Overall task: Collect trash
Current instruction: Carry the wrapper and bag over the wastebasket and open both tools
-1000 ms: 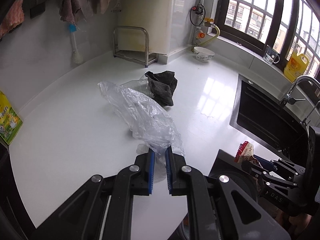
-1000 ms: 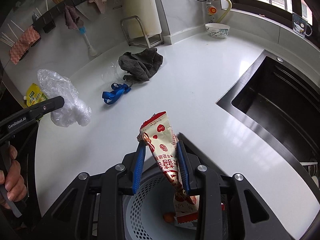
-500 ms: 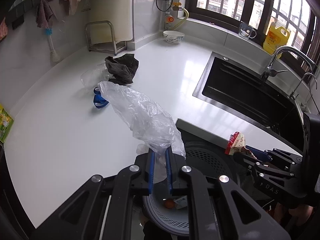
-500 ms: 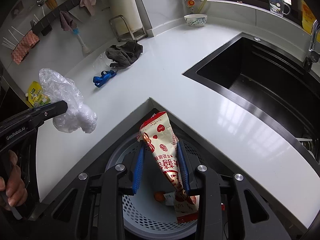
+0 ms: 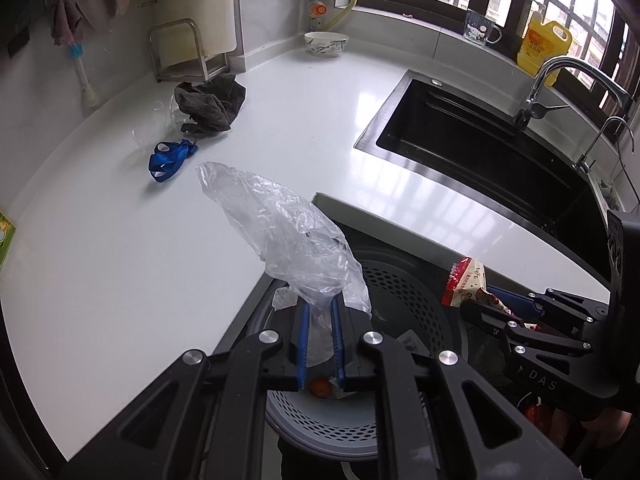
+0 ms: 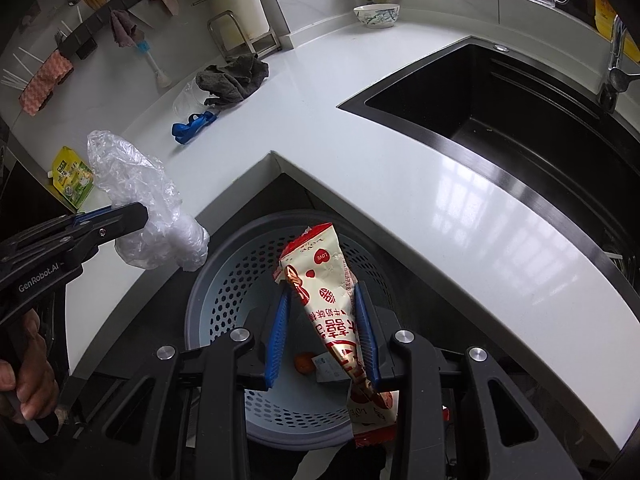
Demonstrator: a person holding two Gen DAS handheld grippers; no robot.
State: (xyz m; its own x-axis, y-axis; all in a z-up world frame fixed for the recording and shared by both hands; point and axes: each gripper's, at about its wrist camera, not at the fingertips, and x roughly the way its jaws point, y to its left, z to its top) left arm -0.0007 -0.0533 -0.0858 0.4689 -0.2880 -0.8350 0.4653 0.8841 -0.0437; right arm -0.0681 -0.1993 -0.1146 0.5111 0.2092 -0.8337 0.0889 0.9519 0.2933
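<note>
White kitchen table (image 5: 120, 260) now lies behind both tongs, which have moved out over the perforated bin (image 6: 224, 292): left tongs (image 5: 319, 312) pinching the clear plastic bag (image 5: 288, 240), right tongs (image 6: 322, 312) clamping the snack wrapper (image 6: 324, 292), blue strap (image 5: 170, 158) farther off than before.

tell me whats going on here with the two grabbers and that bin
A person is clearing trash off a white kitchen counter with a handheld gripper in each hand. The left gripper is shut on a crumpled clear plastic bag, and the right gripper holds a red and cream snack wrapper. Both hang over a perforated waste bin below the counter corner, nothing dropped yet. A blue strap and dark rag remain on the counter.
</note>
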